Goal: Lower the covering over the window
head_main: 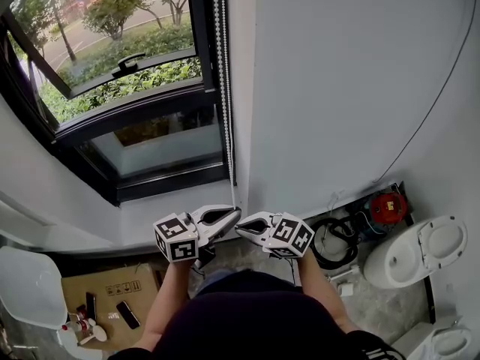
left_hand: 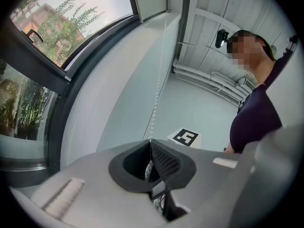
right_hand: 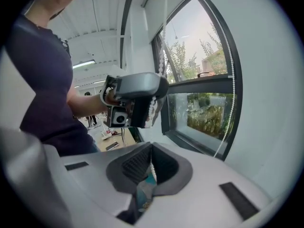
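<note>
Two grippers are counted: the left gripper and the right gripper. Two marker cubes are fitted, one per gripper. One window and one bead chain are present. On the floor, one coiled black cable, one red device and one cardboard sheet are counted.

White bead chain, two strands side by side, hanging straight down along the dark right edge of the window. Lower end pinched in the closed tongs of the left gripper and the right gripper, tips close together below the frame's lower right corner. Window dark-framed, upper pane tilted open, glass uncovered.
</note>
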Demonstrator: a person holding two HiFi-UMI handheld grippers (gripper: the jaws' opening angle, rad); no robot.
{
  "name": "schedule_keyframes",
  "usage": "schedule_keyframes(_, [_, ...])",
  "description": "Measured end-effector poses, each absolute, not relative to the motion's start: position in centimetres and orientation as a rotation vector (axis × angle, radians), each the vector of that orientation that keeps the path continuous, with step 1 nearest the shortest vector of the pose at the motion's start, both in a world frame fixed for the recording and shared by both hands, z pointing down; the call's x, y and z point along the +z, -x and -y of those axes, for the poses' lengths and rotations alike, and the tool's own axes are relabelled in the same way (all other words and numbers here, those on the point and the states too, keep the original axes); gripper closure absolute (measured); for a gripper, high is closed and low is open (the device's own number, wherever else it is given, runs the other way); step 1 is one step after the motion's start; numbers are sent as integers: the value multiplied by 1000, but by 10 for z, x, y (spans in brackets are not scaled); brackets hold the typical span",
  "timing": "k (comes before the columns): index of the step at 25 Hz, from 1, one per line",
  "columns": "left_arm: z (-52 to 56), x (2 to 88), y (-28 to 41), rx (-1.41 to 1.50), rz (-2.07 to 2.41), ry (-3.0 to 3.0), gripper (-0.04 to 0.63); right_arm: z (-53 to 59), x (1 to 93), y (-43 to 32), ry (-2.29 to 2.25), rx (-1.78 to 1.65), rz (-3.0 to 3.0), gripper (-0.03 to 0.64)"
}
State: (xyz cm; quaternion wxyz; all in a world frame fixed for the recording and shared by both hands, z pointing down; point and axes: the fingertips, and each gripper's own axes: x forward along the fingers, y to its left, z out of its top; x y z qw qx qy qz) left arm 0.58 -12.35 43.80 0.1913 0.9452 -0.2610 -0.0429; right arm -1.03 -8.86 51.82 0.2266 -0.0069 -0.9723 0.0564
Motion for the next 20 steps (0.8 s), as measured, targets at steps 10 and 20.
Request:
schedule_keyframes(10, [113, 501, -15, 44, 713, -2549, 580, 90, 515, 0, 0, 125, 2664, 604])
schedule_keyframes(20, [112, 500, -10, 14, 709, -2540, 580, 88, 506, -7, 23, 13, 2600, 604])
